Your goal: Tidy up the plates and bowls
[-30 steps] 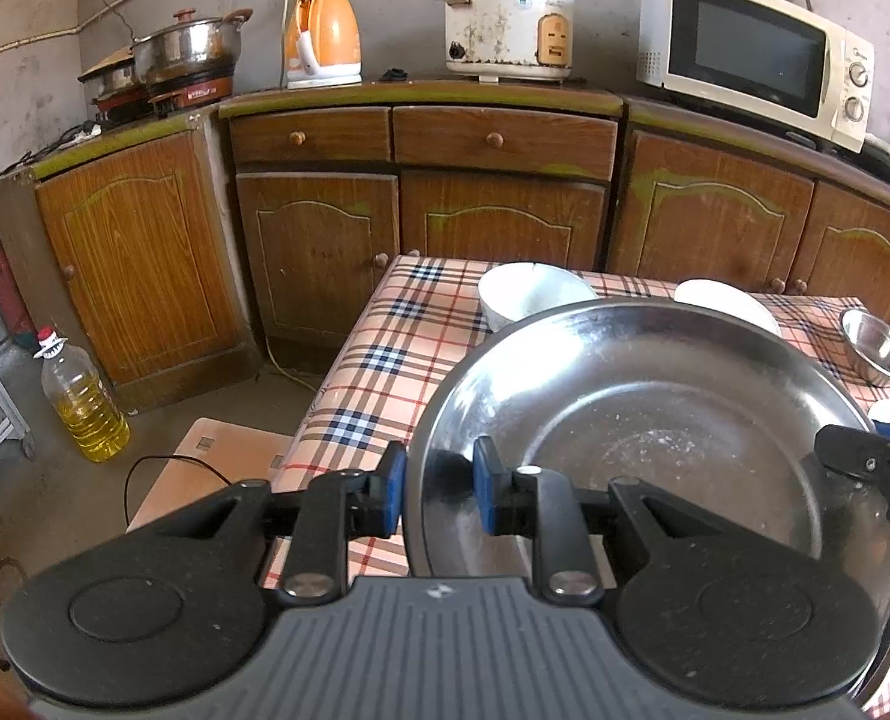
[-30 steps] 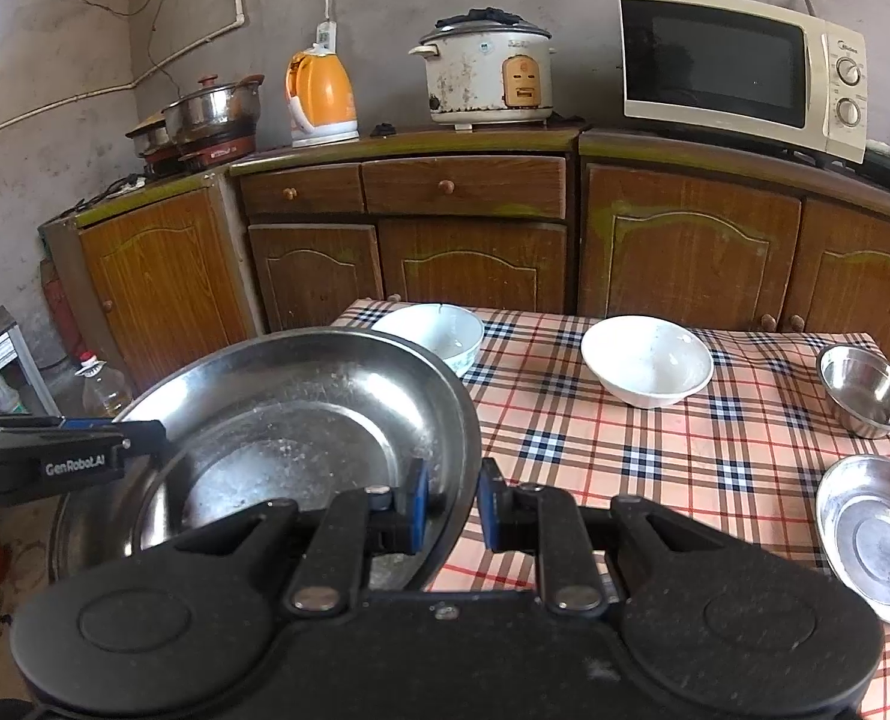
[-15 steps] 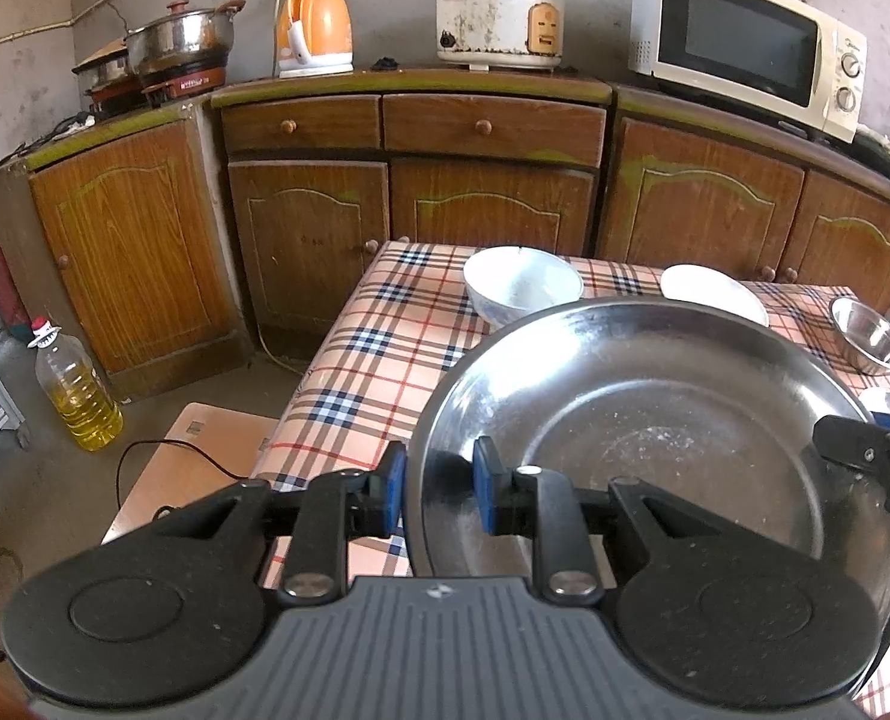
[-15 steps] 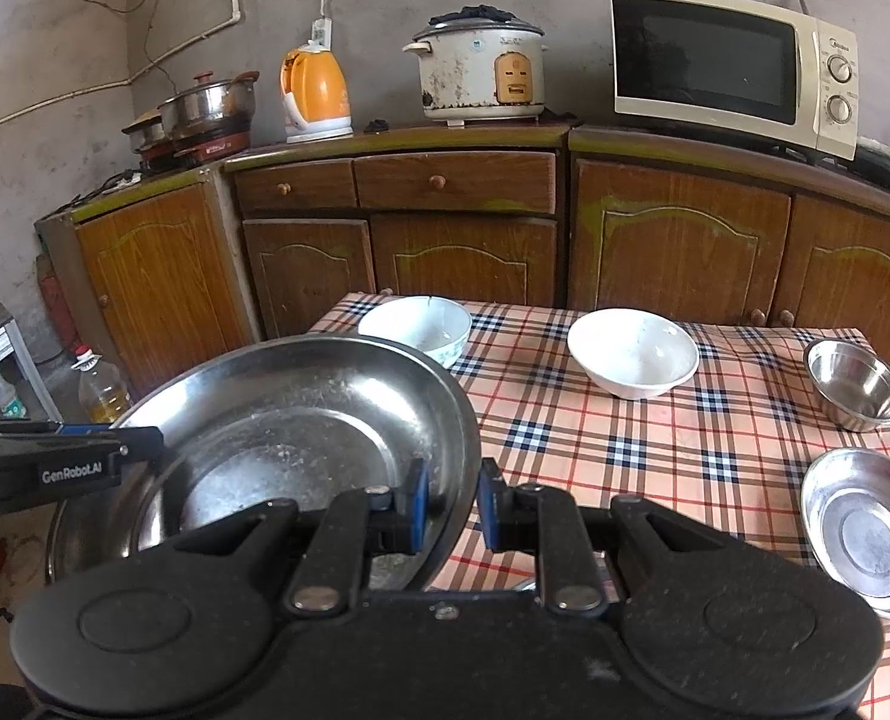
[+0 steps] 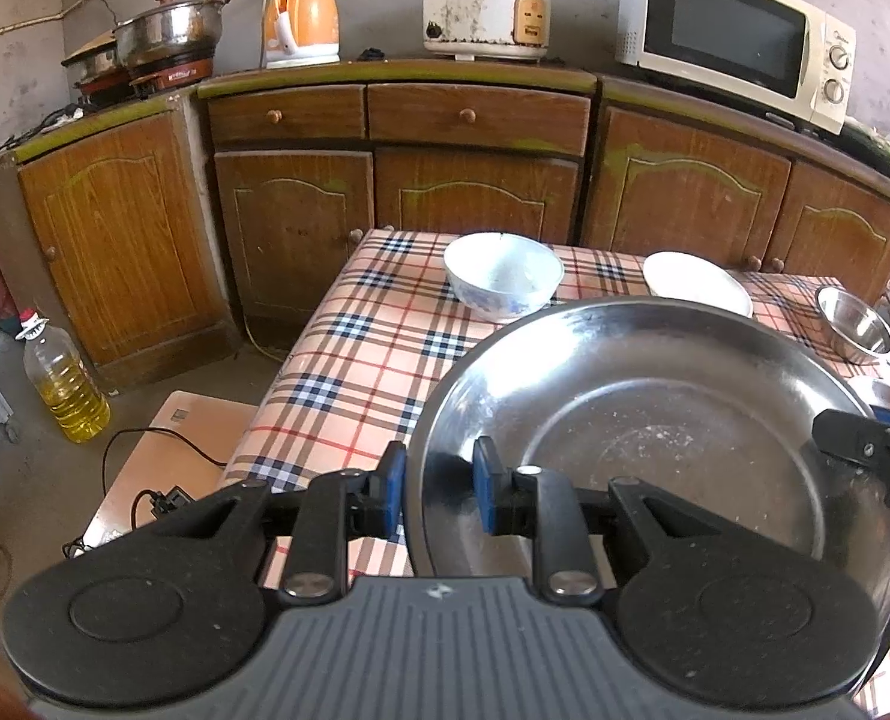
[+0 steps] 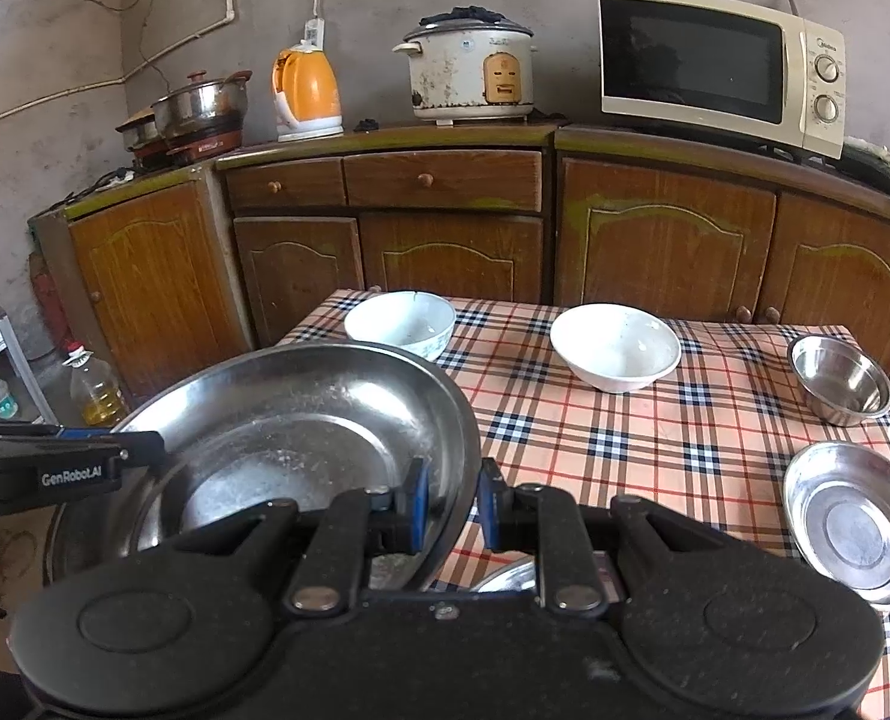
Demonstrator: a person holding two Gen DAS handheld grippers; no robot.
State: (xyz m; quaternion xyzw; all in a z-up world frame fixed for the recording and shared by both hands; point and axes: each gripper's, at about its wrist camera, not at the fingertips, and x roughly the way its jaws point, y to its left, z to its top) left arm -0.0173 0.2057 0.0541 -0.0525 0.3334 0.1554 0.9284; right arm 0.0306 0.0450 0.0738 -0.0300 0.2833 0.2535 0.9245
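Item: large steel basin, round and shallow, with pale specks on its floor. It fills the lower right of the left wrist view and the lower left of the right wrist view, raised over the near left part of the table and carried between two tongs.

Left gripper: clenched on the basin's near rim, one blue pad outside the wall and one inside.
Right gripper: clenched likewise on the opposite rim, wall between the pads.

Step in hand, as judged: the basin is in carriage, not yet set down. The next move calls for both hands travelling together and level, and for a landing spot free of the smaller pieces; uneven lowering could let the rim slip from one pair of pads.

Table: plaid cloth in red, black and cream. On it:
- patterned white bowl, far left, just beyond the basin's rim;
- plain white bowl, far centre;
- small steel bowl, far right;
- steel dish, near right.

Room: brown wooden cabinets along a grey wall, bearing a microwave, rice cooker, orange kettle and lidded pot. An oil bottle stands on the floor at centre left.
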